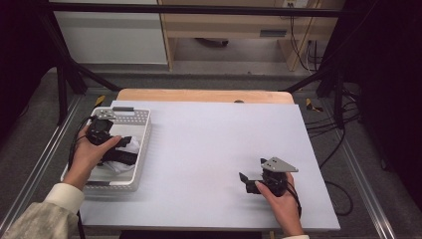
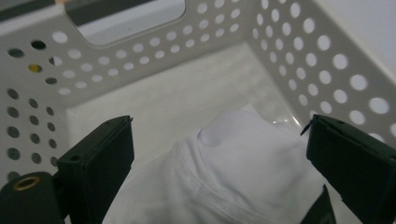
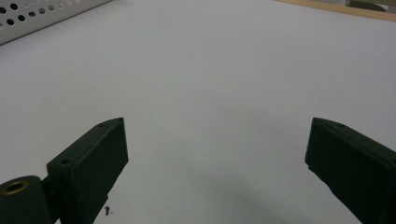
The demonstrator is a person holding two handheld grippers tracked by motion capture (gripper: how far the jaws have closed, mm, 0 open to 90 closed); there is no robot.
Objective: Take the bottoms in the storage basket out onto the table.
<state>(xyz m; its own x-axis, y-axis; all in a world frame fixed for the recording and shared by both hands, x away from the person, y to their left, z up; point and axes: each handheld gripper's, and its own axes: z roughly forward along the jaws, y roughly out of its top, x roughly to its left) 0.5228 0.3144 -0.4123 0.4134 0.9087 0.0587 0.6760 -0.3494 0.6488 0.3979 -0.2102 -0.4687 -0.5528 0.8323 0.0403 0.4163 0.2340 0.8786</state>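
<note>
A white perforated basket stands at the table's left edge with a white cloth bunched inside it. My left gripper reaches down into the basket, held by a hand. In the left gripper view its jaws stand wide open on either side of the white cloth, whose stitched hem faces me; I cannot tell if they touch it. My right gripper rests low over the white table sheet at the front right, jaws pointing left. It is open with nothing between its jaws.
A white sheet covers most of the wooden table. The basket wall closes in ahead of the left gripper, with a handle slot at its top. The basket's corner lies far off from the right gripper. Cables trail on the floor.
</note>
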